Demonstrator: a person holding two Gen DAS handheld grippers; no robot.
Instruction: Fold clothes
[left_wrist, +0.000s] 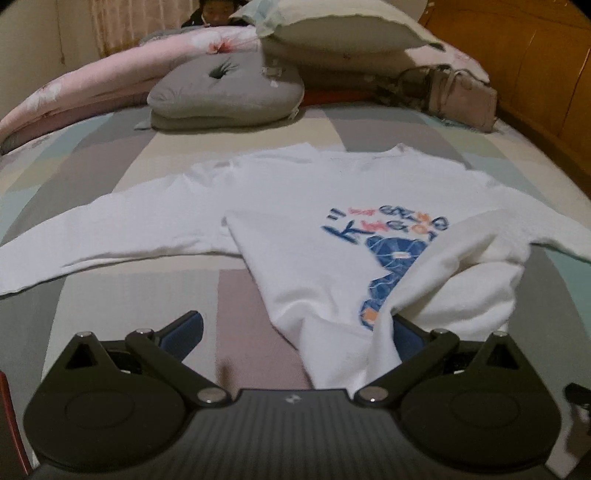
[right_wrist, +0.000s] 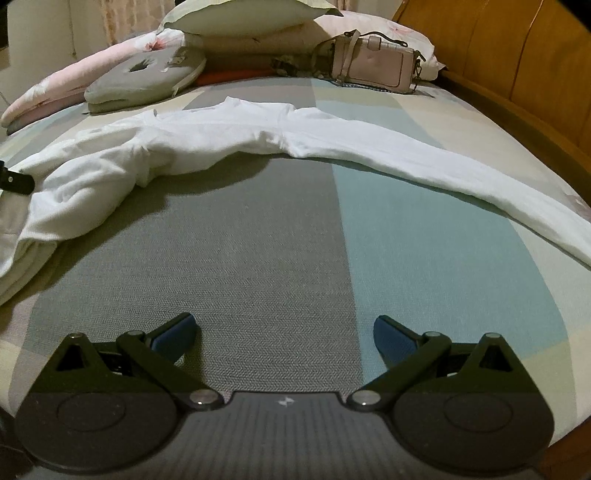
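Observation:
A white long-sleeved shirt (left_wrist: 295, 229) with a blue and orange print (left_wrist: 391, 251) lies front up on the striped bed sheet (left_wrist: 240, 295). Its right side is folded in and bunched, and one sleeve (left_wrist: 92, 243) stretches out to the left. My left gripper (left_wrist: 295, 325) is open at the shirt's near hem; a fold of cloth drapes over its right finger (left_wrist: 410, 336) and hides part of the pad. In the right wrist view the shirt (right_wrist: 221, 136) lies ahead with a long sleeve (right_wrist: 443, 173) running right. My right gripper (right_wrist: 284, 325) is open above bare sheet, short of the shirt.
A grey cushion (left_wrist: 225, 92), stacked pillows (left_wrist: 332, 33) and a pink floral quilt (left_wrist: 92, 85) lie at the far end. A pale handbag (right_wrist: 373, 62) sits by the wooden bed frame (right_wrist: 517, 55) on the right. A person (left_wrist: 214, 13) is behind the quilt.

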